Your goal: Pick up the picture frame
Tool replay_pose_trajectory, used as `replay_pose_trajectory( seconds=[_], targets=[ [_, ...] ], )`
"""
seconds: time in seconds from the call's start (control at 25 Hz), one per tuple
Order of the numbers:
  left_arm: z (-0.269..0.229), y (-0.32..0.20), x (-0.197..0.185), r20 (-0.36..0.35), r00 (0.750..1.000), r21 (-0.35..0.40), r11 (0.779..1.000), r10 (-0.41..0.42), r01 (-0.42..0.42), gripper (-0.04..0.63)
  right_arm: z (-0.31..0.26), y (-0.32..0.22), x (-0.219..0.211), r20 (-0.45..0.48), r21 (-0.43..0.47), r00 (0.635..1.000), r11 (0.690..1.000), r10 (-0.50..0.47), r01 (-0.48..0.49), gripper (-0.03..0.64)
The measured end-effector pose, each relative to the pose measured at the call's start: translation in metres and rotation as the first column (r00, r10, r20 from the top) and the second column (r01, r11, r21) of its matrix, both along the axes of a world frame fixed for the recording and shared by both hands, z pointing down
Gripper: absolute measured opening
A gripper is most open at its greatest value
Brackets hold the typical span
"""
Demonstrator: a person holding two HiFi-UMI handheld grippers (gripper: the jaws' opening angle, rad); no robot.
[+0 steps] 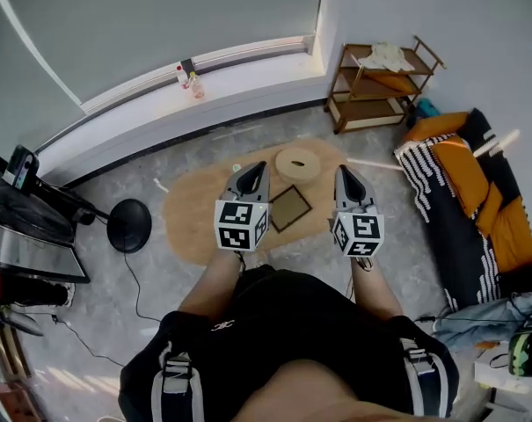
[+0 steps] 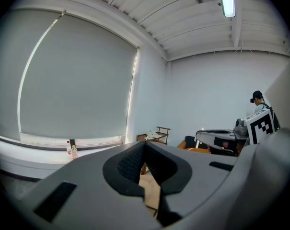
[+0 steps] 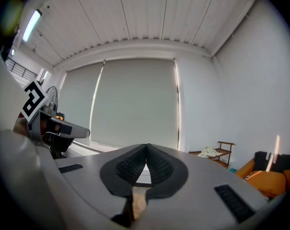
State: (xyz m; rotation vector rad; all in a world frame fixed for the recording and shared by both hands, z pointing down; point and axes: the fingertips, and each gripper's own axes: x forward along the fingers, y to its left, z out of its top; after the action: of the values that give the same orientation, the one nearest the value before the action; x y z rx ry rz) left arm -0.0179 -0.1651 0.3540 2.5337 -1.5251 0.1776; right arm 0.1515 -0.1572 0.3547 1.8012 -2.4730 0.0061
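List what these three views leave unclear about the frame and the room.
Frame: head view, too small to tell what it holds.
Gripper views: the left hand-held gripper and right hand-held gripper block the frame.
Bottles: head view, labels too small.
Black stand: cut off by head view's left edge.

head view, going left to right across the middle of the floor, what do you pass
Black round stand base → left gripper → dark-rimmed rectangular picture frame → right gripper → orange and black striped bedding
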Motion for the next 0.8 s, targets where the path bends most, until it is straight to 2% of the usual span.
replay_pose_trajectory(
  seconds=[0.28, 0.48, 0.64, 0.8],
  targets=[
    [0.008, -0.094, -0.066, -0.058, 0.998, -0.008, 0.999, 0.031, -0.032, 0.021, 0.013, -0.096, -0.072, -0.076, -0.062, 0.997, 0.998, -0.017, 0.012, 0.017],
    [0.032, -0.137, -0.102, -0.099, 0.995, -0.069, 0.998, -0.007, 0.0, 0.021, 0.021, -0.135, -0.103, -0.108, -0.103, 0.993, 0.994, -0.043, 0.032, 0.017],
    [0.043, -0.157, -0.107, -0.103, 0.995, -0.085, 0.996, -0.014, 0.005, 0.021, 0.027, -0.155, -0.102, -0.116, -0.114, 0.993, 0.993, -0.035, 0.022, 0.017],
    [0.046, -0.171, -0.095, -0.088, 0.996, -0.09, 0.996, -0.018, 0.01, 0.021, 0.035, -0.172, -0.092, -0.106, -0.13, 0.993, 0.991, -0.045, 0.031, 0.017]
  ],
)
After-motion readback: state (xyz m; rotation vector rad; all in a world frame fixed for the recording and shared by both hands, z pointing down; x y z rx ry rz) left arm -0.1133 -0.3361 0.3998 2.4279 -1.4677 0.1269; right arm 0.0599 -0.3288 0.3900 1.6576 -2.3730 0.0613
